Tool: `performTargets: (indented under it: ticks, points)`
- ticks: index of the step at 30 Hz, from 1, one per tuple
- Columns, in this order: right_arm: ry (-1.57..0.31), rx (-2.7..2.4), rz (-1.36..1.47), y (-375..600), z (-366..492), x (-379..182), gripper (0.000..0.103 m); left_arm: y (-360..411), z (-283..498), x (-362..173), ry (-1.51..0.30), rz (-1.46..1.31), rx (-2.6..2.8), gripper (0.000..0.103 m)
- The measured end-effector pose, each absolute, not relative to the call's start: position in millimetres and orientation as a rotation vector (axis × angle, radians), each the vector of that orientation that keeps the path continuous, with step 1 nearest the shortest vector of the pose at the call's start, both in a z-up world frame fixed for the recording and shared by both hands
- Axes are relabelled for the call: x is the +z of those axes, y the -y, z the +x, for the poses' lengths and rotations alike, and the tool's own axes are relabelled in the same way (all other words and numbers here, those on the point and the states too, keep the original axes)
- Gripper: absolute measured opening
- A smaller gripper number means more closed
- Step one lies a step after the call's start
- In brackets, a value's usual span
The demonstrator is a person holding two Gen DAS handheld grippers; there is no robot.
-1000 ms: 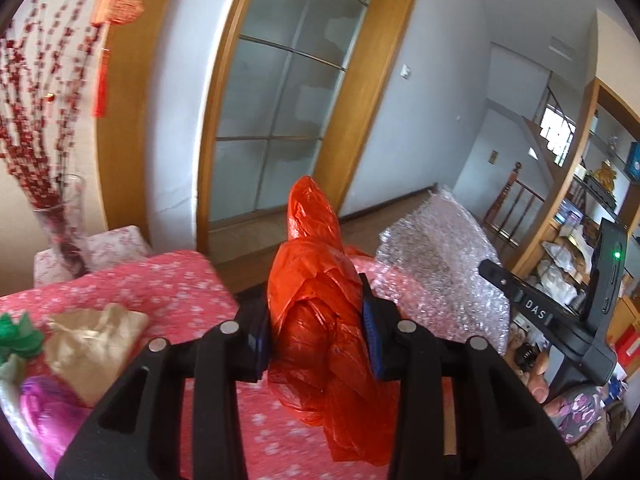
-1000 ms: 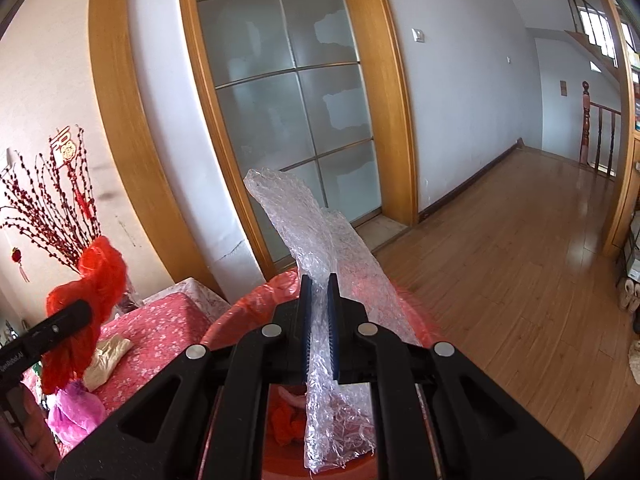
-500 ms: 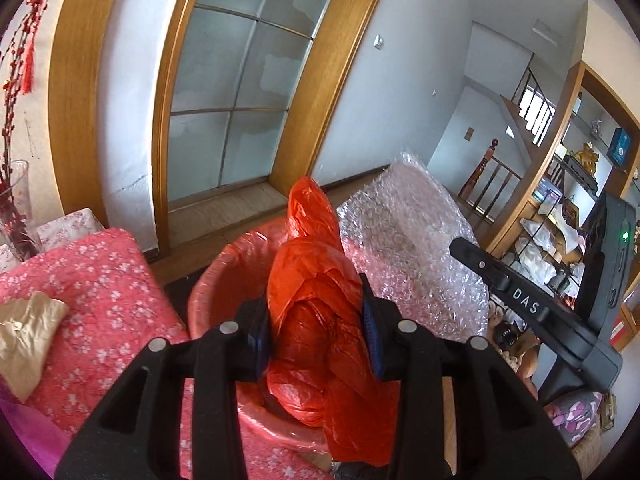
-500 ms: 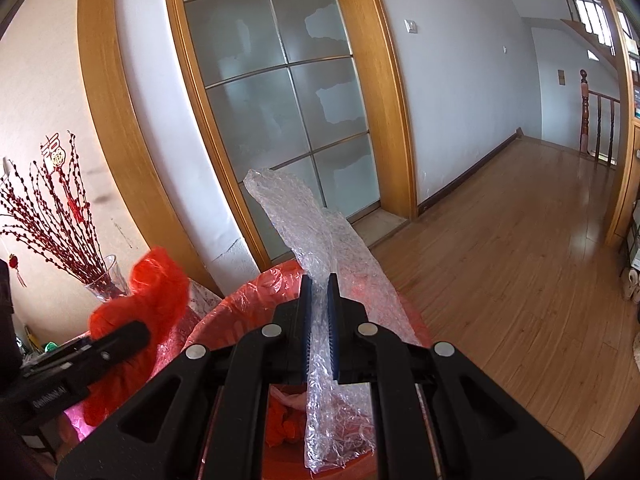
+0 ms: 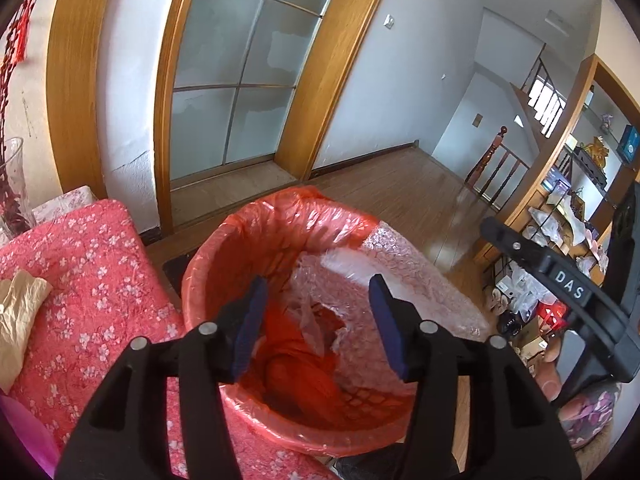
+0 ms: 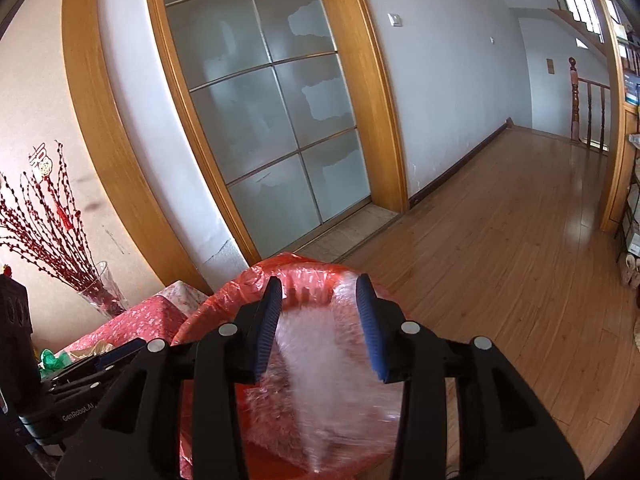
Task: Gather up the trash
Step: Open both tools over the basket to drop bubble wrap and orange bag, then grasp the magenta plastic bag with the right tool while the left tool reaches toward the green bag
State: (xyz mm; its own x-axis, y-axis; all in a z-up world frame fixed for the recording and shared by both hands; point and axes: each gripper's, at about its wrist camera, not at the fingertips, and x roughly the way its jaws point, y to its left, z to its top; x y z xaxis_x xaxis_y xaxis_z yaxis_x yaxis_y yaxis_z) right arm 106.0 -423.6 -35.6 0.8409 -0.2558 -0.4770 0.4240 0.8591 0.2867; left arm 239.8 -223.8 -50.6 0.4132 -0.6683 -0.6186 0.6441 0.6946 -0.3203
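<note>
Both the left gripper (image 5: 316, 322) and the right gripper (image 6: 318, 326) have just been opening, and their jaws now stand apart over the red-lined bin (image 5: 208, 264) with nothing pressed between them. The crumpled red bag (image 5: 296, 376) lies inside it, and the bubble wrap (image 5: 416, 292), blurred, seems draped over its far rim. Both are light, soft and slippery, so pinch a bunched fold.

We list a table under a pink floral cloth (image 5: 92, 280), bearing crumpled tan paper (image 5: 20, 312) at left, a glass vase (image 5: 12, 184) far left, and green scrap (image 6: 50, 360); wooden floor (image 6: 500, 248) beyond.
</note>
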Motion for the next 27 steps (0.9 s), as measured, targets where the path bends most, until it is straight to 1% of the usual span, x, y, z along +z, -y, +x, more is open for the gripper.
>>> performTargets:
  ticks: [4,10,19,27]
  points:
    - [-0.446,-0.387,0.374,422.4,103.7,-36.3,0.04,212.3,239.5,-50.6,-0.782,-0.033,-0.791,0.053]
    - [-0.448,-0.379,0.301,403.8,105.1,-32.6,0.04,172.9,240.3,-40.7,-0.73,-0.001,-0.712,0.053]
    - [-0.471,-0.268,0.244,354.9,121.3,-30.0,0.04,79.1,241.3,-21.4,-0.661,-0.019,-0.543,0.053]
    - [-0.518,-0.086,0.177,275.2,148.3,-32.8,0.04,-26.3,237.9,-8.1,-0.617,-0.045,-0.348,0.053]
